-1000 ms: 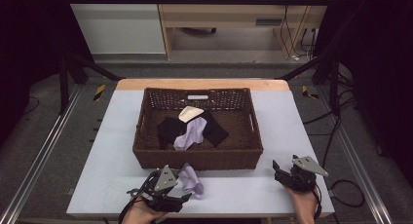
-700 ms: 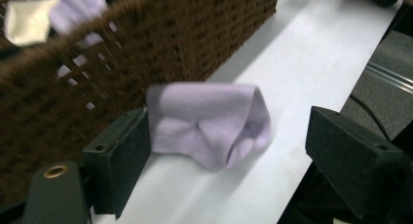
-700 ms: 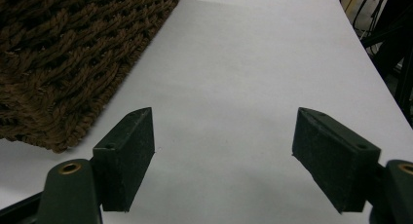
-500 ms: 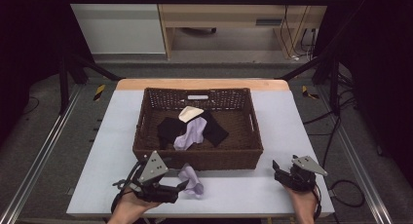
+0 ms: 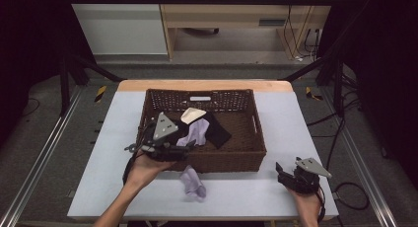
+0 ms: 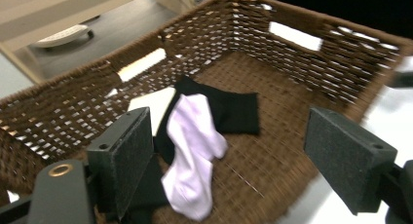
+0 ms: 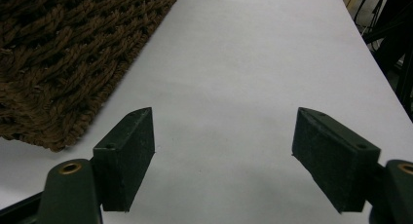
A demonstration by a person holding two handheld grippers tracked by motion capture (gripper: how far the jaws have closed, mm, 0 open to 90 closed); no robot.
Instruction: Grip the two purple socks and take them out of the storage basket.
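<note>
My left tool [image 5: 181, 147], jaws just widened and empty, hung over the basket [image 5: 256, 138]. Lilac sock [image 5: 192, 182] lay on tabletop [image 5: 98, 153]. Right tool [image 5: 282, 171] released, empty.

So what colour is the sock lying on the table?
Pale lilac; the sock shows best in the high view.

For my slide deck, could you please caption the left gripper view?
Open left gripper above a wicker basket holding a lilac sock and black socks.

Black claws [image 5: 180, 152] — grey three-cornered plates, brass screws, trailing cables
</note>
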